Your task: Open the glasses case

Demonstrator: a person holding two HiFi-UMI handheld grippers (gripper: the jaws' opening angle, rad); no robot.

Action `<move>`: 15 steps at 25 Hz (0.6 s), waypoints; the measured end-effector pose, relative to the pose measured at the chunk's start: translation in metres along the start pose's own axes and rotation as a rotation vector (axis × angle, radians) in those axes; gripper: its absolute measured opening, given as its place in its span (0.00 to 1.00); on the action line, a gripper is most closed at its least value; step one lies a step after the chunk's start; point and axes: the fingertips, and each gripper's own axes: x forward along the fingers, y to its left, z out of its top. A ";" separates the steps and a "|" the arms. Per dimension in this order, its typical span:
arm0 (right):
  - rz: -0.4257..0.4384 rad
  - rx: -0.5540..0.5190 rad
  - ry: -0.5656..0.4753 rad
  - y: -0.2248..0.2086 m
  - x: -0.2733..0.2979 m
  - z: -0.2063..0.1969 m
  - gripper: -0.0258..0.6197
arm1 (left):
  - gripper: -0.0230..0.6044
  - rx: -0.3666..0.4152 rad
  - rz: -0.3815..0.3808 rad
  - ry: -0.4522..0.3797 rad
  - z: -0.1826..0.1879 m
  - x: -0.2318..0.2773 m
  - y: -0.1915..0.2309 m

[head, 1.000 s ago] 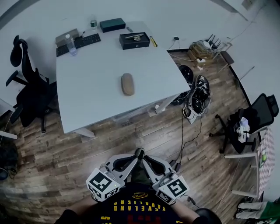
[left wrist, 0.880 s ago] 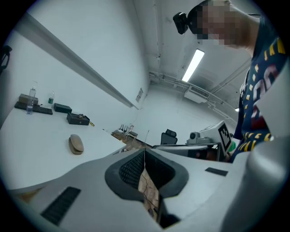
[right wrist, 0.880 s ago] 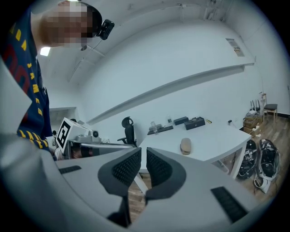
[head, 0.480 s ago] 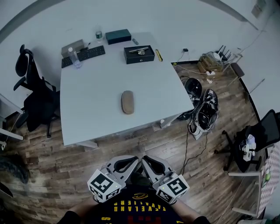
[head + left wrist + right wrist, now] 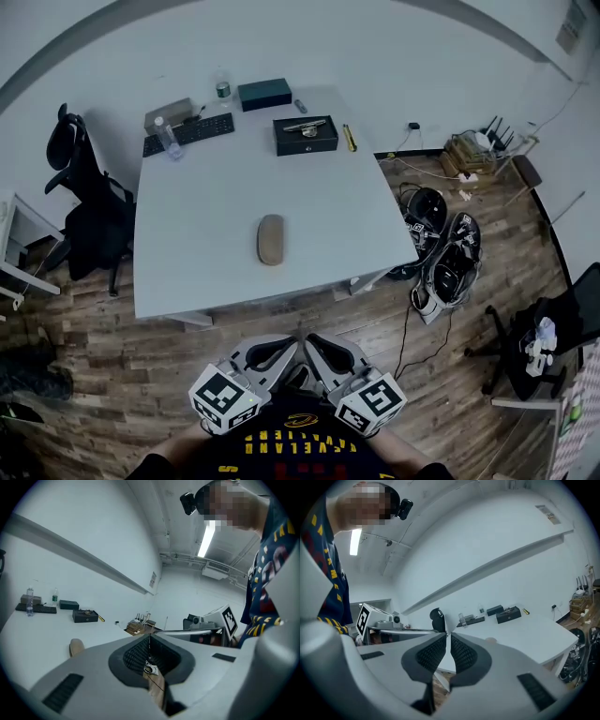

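**Both tongs shut, case not yet reached**

The left gripper (image 5: 292,343) and the right gripper (image 5: 313,341) are held side by side close to the person's chest, tips almost touching each other and aimed toward the table (image 5: 206,187). In the left gripper view the jaws are pressed together at the tips, with nothing between them (only wooden floor shows through the hollow lower down). In the right gripper view the jaws stand together with only a thin slit between the ribbed pads, and they too pinch nothing.

Out ahead, across a strip of floor, the glasses case (image 5: 271,239) lies closed on the table. It is a tan oval set near the middle of the near edge, end-on to the person, with bare tabletop all round it. It is well apart from both grippers. A black box (image 5: 306,135) and a keyboard (image 5: 192,131) sit along the far edge, clear of the work.

The step in hand looks like the approach: nothing of the opening has begun. The next move probably calls for bringing both grippers over the near edge and spreading the jaws. One gripper would likely need to pin the lower shell while the other catches the lid at its seam, which cannot be made out from here.
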 end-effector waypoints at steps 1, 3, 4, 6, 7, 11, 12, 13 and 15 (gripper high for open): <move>0.005 0.003 -0.003 -0.003 -0.001 0.001 0.09 | 0.06 0.001 0.007 0.002 0.000 0.002 0.000; 0.014 0.013 -0.008 -0.009 -0.002 0.003 0.09 | 0.06 0.002 0.018 0.008 0.000 0.007 0.000; 0.018 0.017 -0.010 -0.012 -0.002 0.004 0.09 | 0.06 0.001 0.024 0.010 0.001 0.009 0.001; 0.025 0.023 -0.008 -0.016 0.000 0.005 0.09 | 0.06 0.000 0.035 0.011 0.002 0.011 0.004; 0.029 0.026 -0.006 -0.017 0.001 0.004 0.09 | 0.06 -0.002 0.039 0.012 0.002 0.012 0.005; 0.034 0.036 0.007 -0.022 0.008 0.003 0.09 | 0.06 -0.014 0.041 0.021 0.002 0.015 0.013; 0.030 0.037 0.009 -0.024 0.009 0.003 0.09 | 0.06 -0.017 0.038 0.022 0.002 0.017 0.016; 0.022 0.037 0.010 -0.026 0.011 0.003 0.09 | 0.06 -0.019 0.031 0.024 0.001 0.018 0.020; -0.002 0.037 0.007 -0.034 0.015 0.006 0.09 | 0.06 -0.022 0.013 0.027 0.002 0.024 0.027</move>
